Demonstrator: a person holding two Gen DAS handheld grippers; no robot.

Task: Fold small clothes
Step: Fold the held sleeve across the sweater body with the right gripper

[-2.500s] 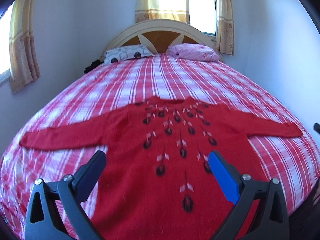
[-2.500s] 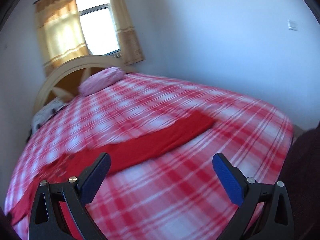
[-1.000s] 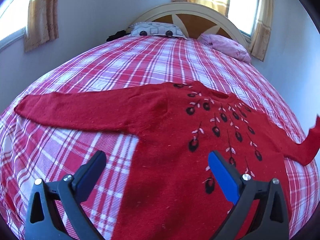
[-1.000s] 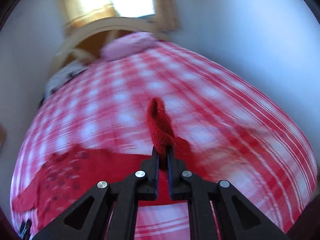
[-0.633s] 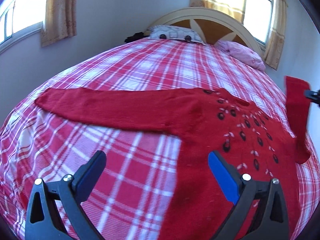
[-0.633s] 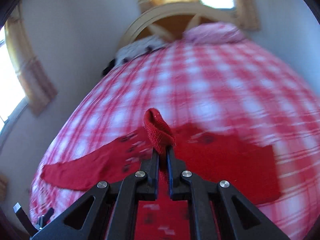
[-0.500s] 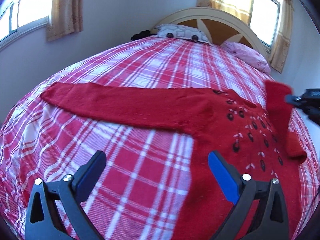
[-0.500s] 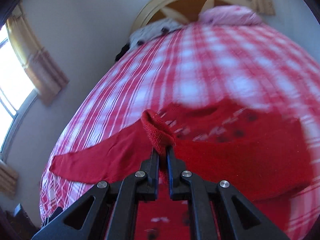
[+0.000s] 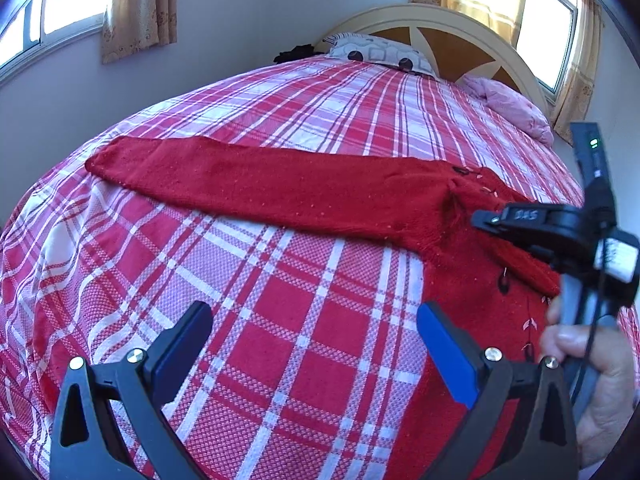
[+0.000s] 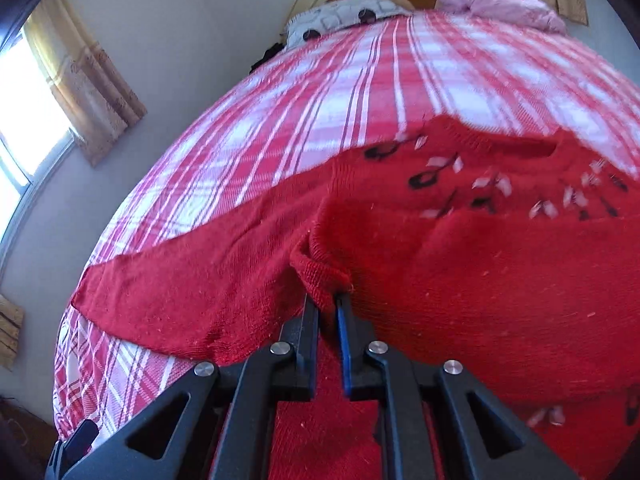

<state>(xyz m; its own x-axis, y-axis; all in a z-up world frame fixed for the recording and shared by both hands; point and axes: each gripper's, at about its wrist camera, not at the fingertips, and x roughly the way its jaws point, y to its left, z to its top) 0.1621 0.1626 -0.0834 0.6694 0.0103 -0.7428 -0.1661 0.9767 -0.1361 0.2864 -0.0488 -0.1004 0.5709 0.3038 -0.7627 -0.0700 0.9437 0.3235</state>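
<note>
Your red knitted sweater with black-and-white leaf motifs [image 9: 460, 280] lies flat on the red-and-white plaid bedspread [image 9: 280, 340], neck toward the far headboard, hem toward you at the near edge. Its body sits at the right of the left wrist view. The long axis of the spread left sleeve [image 9: 260, 188] runs across the bed, cuff pointing far left, well apart from the body. The right sleeve [image 10: 460, 280] is folded back over the chest, so it now points left across the motifs, roughly in line with the other sleeve. Your right gripper [image 10: 327, 300] is low over the chest, its jaws just parting, with the ribbed cuff [image 10: 320, 268] between the pads; a narrow gap shows beside the blue pad, so the squeeze looks released, though the cuff hasn't dropped clear. In the left wrist view that same gripper [image 9: 480, 220] reaches in from the right, your hand [image 9: 600, 368] on its handle. Your left gripper [image 9: 316, 332] hangs above bare bedspread near the sweater's left side edge, jaws spread wide, nothing between them. A white patterned pillow [image 9: 380, 52] and a pink pillow [image 9: 512, 108] lie at the far end against the cream wooden headboard [image 9: 440, 24].
</note>
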